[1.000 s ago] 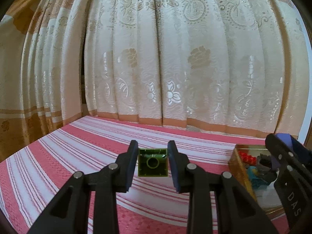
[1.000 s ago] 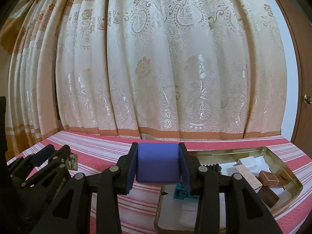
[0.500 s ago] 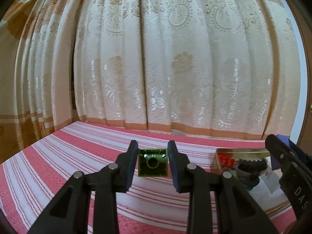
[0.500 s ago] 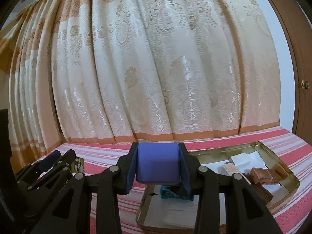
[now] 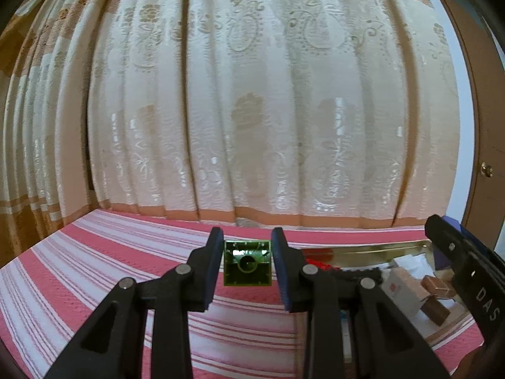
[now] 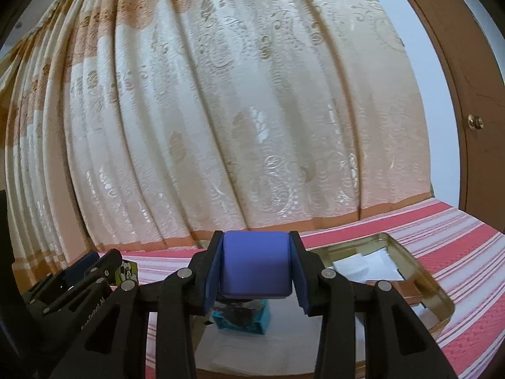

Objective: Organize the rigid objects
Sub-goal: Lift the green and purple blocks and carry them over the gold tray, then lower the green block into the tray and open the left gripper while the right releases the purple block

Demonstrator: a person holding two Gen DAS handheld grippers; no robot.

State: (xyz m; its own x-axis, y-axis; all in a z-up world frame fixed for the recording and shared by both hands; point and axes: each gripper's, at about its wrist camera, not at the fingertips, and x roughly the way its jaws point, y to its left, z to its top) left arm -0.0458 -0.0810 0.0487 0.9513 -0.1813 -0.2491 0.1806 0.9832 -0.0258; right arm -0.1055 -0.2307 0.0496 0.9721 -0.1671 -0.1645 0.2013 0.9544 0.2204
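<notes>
Left tongs (image 5: pixel 247 263): gripping a green block (image 5: pixel 247 267) above the striped worktop (image 5: pixel 94 271).
Tray (image 5: pixel 378 248): sitting toward the worktop's right edge.

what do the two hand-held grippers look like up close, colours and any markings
Both look alike. The left hand-held gripper and right hand-held gripper have matte black plastic frames with triangular cut-outs, round silver rivets at the joints, and dark blue pads lining the fingers. White lettering reading DAS shows on the right one's side. No cables, sleeves or hands are visible.
</notes>
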